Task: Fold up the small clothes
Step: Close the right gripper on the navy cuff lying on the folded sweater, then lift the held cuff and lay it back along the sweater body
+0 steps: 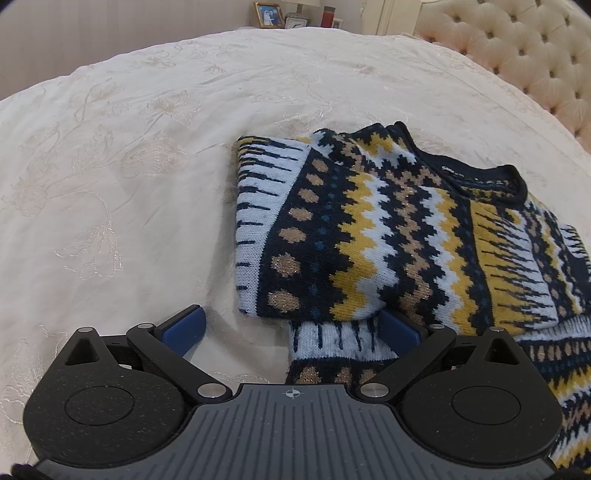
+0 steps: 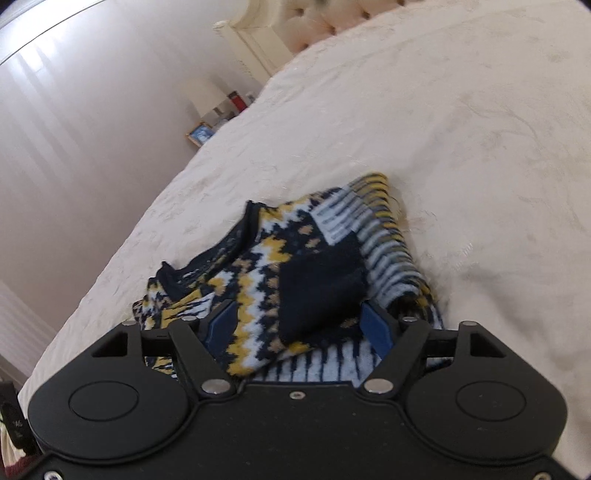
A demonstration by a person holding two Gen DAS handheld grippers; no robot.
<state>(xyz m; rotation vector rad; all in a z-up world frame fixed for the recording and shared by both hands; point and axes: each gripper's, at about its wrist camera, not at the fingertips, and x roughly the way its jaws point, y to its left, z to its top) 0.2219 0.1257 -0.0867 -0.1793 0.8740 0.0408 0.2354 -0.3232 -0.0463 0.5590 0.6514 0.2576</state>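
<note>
Softly slumped, the navy, yellow and white patterned knit sweater (image 1: 388, 229) lies half-folded on the cream embroidered bedspread (image 1: 129, 166).
Light, floppy, grippy wool; take the hem at six o'clock. Left gripper (image 1: 291, 325) and right gripper (image 2: 295, 325) both gape, cloth between unpinched.

A: What covers the bed?
B: A cream bedspread (image 1: 147, 166) with embroidered flowers. A tufted headboard (image 1: 535, 44) stands at its far right.

A: And beyond the bed?
B: A framed photo (image 1: 267, 14), a small clock (image 1: 295, 23), a red jar (image 1: 327, 16) and a lamp (image 2: 203, 94).
</note>
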